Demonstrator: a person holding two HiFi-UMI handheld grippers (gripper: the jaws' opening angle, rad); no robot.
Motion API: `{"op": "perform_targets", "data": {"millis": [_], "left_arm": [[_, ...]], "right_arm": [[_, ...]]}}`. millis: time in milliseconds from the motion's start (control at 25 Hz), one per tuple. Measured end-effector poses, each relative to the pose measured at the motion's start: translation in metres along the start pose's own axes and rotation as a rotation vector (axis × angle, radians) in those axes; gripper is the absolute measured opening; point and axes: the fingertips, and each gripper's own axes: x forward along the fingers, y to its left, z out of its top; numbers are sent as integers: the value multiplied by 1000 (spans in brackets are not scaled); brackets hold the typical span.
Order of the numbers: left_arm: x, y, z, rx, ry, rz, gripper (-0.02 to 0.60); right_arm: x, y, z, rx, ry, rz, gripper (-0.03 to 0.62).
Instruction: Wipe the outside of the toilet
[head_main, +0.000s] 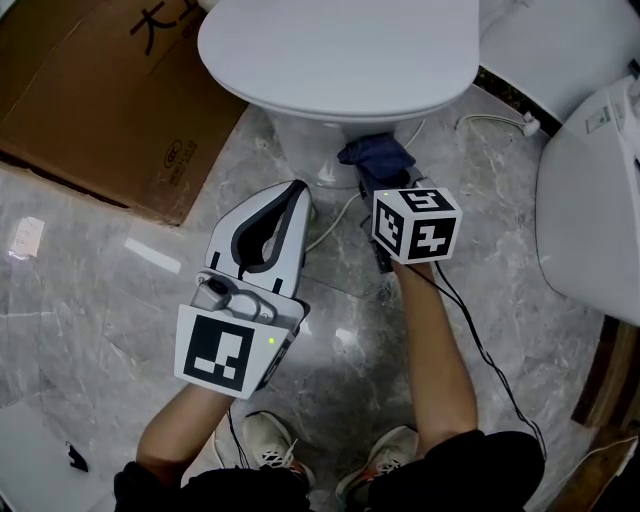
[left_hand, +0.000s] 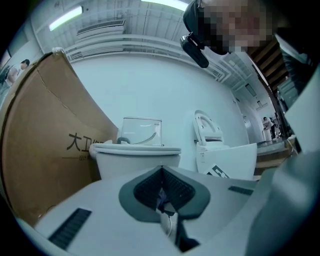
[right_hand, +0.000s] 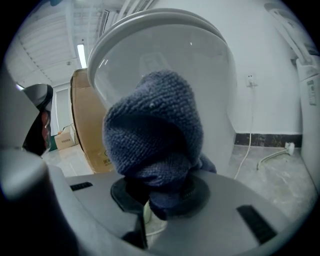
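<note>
The white toilet (head_main: 335, 50), lid down, stands at the top of the head view; its pedestal (head_main: 305, 145) meets the marble floor below it. My right gripper (head_main: 385, 185) is shut on a dark blue cloth (head_main: 375, 155), which sits against the pedestal's front right. In the right gripper view the bunched cloth (right_hand: 155, 145) fills the jaws of that gripper (right_hand: 165, 195), with the toilet bowl (right_hand: 200, 65) right behind it. My left gripper (head_main: 297, 195) points at the pedestal from the left, shut with nothing in it. In its own view the left gripper (left_hand: 162, 175) faces the toilet (left_hand: 137, 157).
A large cardboard box (head_main: 100, 100) lies left of the toilet. Another white toilet fixture (head_main: 590, 200) stands at the right, with a cable (head_main: 490, 122) on the floor beside it. The person's shoes (head_main: 270, 440) are near the bottom edge.
</note>
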Motion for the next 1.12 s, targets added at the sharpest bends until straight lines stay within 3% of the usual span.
{"op": "perform_targets", "data": {"millis": [640, 1120], "left_arm": [[23, 23, -83, -66, 124, 15, 11], [30, 36, -126, -109, 189, 33, 11]], "right_arm": [[33, -24, -61, -3, 82, -30, 57], [62, -39, -121, 27, 189, -45, 57]]}}
